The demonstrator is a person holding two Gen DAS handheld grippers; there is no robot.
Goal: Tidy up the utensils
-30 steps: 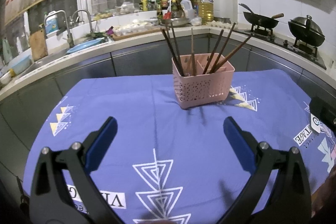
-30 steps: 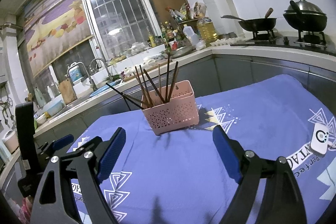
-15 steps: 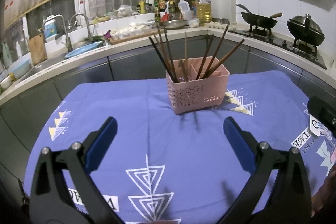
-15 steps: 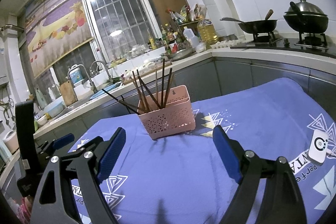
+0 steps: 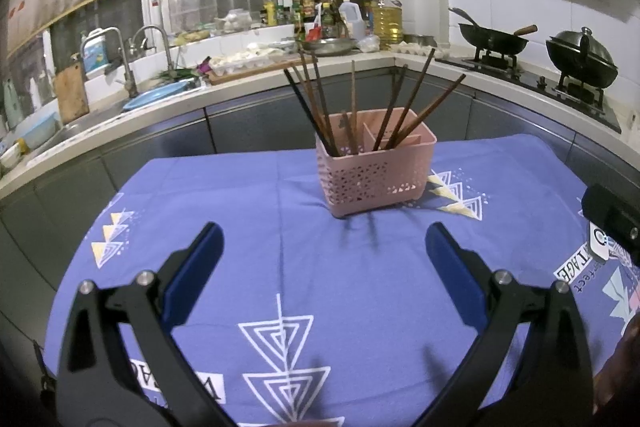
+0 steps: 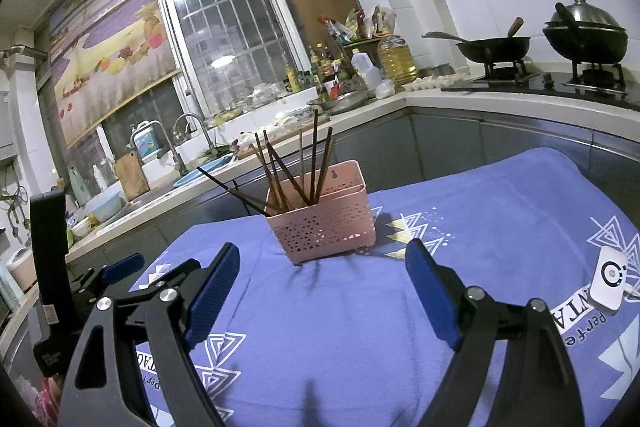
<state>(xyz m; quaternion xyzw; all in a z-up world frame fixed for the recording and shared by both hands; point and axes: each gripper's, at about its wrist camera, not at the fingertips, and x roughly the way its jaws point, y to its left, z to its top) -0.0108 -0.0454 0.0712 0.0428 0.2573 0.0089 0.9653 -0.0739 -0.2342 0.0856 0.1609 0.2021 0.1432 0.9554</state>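
Blue patterned cloth (image 5: pixel 320 267) over the worktop fills the lower frame in both views. Centre of frame, just above the middle, sits the pink perforated basket (image 5: pixel 374 169) with dark chopsticks (image 5: pixel 352 99) fanning upward out of its compartments. Bottom of frame, the left tool (image 5: pixel 320 251) gapes wide with nothing between its blue pads, and the right tool (image 6: pixel 322 275) is just as wide and empty-handed. At the right edge lies a small white device (image 6: pixel 610 277).
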